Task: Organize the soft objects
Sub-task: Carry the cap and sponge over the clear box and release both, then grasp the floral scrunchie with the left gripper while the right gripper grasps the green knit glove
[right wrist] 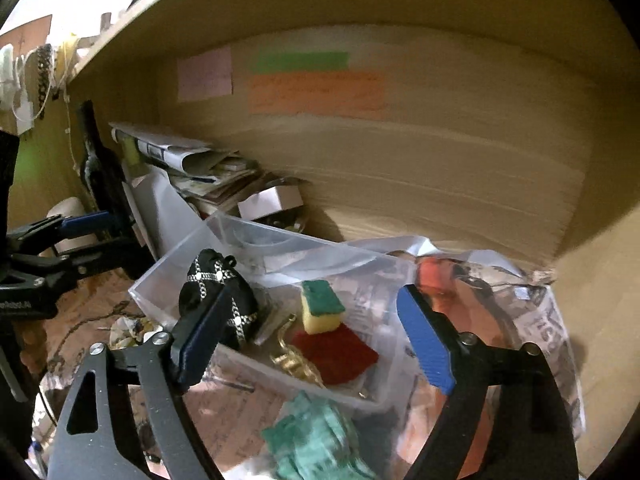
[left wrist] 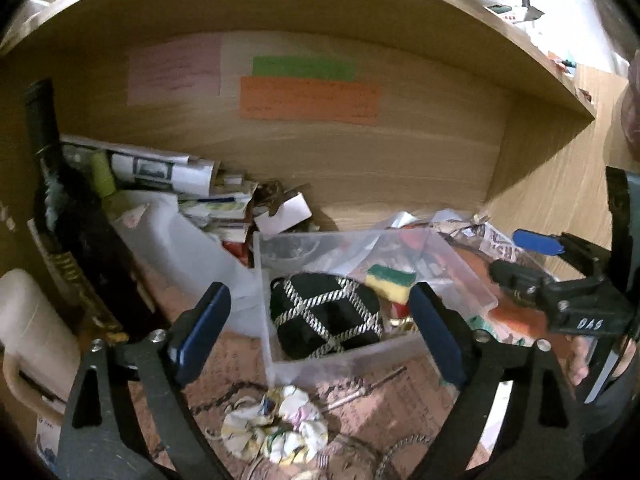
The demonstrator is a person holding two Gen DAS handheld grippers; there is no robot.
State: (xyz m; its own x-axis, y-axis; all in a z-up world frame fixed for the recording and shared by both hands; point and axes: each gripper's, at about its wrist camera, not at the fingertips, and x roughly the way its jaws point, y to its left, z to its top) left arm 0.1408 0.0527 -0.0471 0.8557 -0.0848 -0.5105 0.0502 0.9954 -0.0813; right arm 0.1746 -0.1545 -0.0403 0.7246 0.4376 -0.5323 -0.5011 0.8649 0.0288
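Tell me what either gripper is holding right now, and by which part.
Nothing is held. The left gripper and right gripper are both open, with the clear plastic bin beyond their fingers.

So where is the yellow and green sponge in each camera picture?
Left wrist view: the sponge lies in the clear plastic bin, right of centre, beside the black pouch.
Right wrist view: the sponge sits at the centre, in the same bin, on a red cloth.
Shared landmark: the orange paper on the back wall.
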